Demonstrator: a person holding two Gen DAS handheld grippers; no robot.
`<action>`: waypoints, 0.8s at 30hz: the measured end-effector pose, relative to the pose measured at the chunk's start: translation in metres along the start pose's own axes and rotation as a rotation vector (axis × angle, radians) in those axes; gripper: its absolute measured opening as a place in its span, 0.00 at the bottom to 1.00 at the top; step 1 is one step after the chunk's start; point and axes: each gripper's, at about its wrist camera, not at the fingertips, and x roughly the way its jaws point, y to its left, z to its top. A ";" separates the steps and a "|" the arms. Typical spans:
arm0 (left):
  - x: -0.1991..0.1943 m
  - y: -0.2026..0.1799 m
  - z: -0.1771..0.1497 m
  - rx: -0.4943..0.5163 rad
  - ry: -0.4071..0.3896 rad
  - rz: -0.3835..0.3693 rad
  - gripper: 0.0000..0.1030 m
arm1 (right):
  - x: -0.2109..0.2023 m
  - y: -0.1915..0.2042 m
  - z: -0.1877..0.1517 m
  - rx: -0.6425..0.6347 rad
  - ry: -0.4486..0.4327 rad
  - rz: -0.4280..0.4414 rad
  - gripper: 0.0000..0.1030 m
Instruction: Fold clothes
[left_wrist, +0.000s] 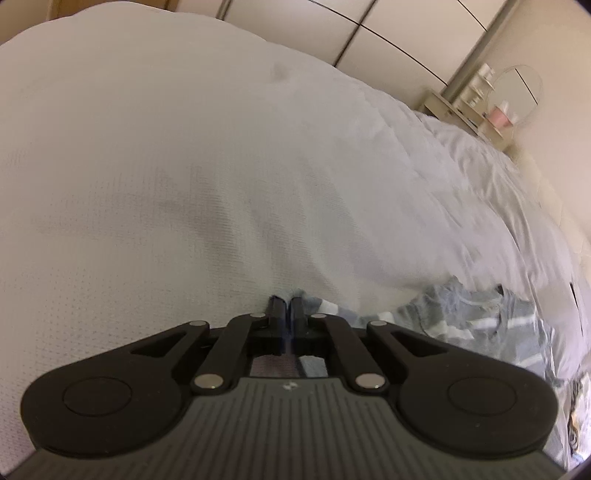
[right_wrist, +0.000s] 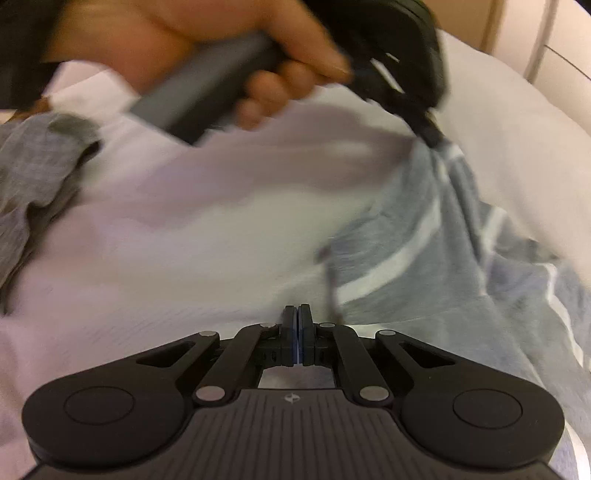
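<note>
A grey-blue garment with white stripes (right_wrist: 424, 251) lies rumpled on the white bed cover (right_wrist: 184, 240). In the right wrist view a hand (right_wrist: 207, 33) holds my left gripper (right_wrist: 433, 139) at the upper right, shut on a raised corner of that garment. The left wrist view shows the same gripper (left_wrist: 289, 301) with its jaws pinched together and striped garment (left_wrist: 480, 325) trailing off to the right. My right gripper (right_wrist: 297, 311) is shut, pads meeting, low over the cover. The garment's edge hangs just right of its fingers, and I see no cloth between the pads.
A second plain grey garment (right_wrist: 37, 173) lies crumpled at the left of the bed. The bed cover (left_wrist: 166, 147) spreads wide ahead. A dressing table with a round mirror (left_wrist: 517, 92) stands by the far wall, beside wardrobe doors (left_wrist: 325, 26).
</note>
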 end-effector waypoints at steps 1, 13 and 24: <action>-0.003 0.002 -0.001 -0.025 -0.010 0.003 0.07 | -0.002 0.002 -0.002 0.004 0.002 0.014 0.04; -0.111 -0.041 -0.103 -0.060 0.053 0.054 0.24 | -0.096 0.011 -0.080 0.344 0.017 0.022 0.20; -0.165 -0.138 -0.263 0.009 0.408 0.056 0.25 | -0.199 0.018 -0.225 0.709 0.180 -0.058 0.36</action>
